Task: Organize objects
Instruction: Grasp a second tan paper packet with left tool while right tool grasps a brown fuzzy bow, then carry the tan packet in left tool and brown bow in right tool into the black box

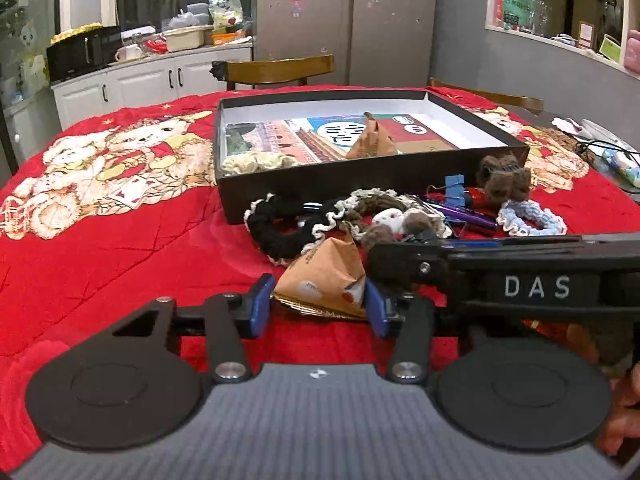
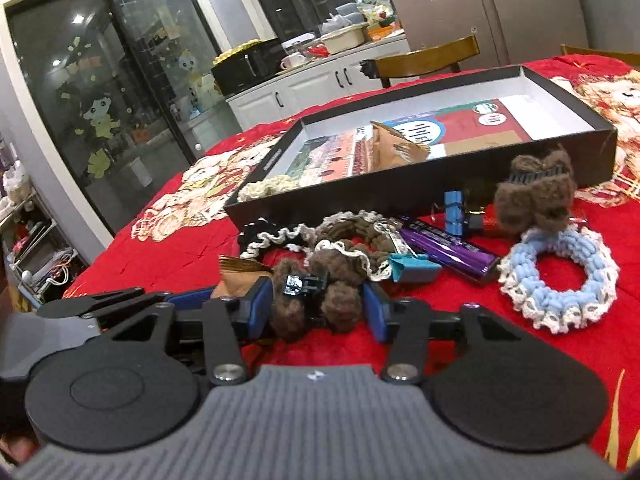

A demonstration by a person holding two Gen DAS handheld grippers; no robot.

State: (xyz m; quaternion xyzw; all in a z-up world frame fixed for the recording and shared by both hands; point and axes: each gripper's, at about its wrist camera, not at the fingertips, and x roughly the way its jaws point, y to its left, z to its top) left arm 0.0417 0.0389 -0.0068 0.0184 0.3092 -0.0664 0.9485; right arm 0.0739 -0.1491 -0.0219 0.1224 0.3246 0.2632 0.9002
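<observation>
A black shallow box (image 1: 360,178) (image 2: 440,196) lies on the red quilt, holding a picture card, a cream scrunchie (image 1: 256,162) and a brown paper packet (image 1: 370,140). In front of it lie scrunchies, clips and a purple pen. My left gripper (image 1: 318,306) has its blue pads around a brown triangular packet (image 1: 324,276) and touches it on both sides. My right gripper (image 2: 318,308) has its pads around a brown fuzzy hair clip (image 2: 316,300); it also shows in the left wrist view (image 1: 404,256).
A black scrunchie (image 1: 280,228), a brown-and-cream scrunchie (image 2: 356,236), a blue-and-white scrunchie (image 2: 560,276), a second fuzzy brown clip (image 2: 536,196), a blue binder clip (image 2: 454,210), a teal clip (image 2: 414,268) and the purple pen (image 2: 448,250) crowd the box's front. Wooden chairs stand behind the table.
</observation>
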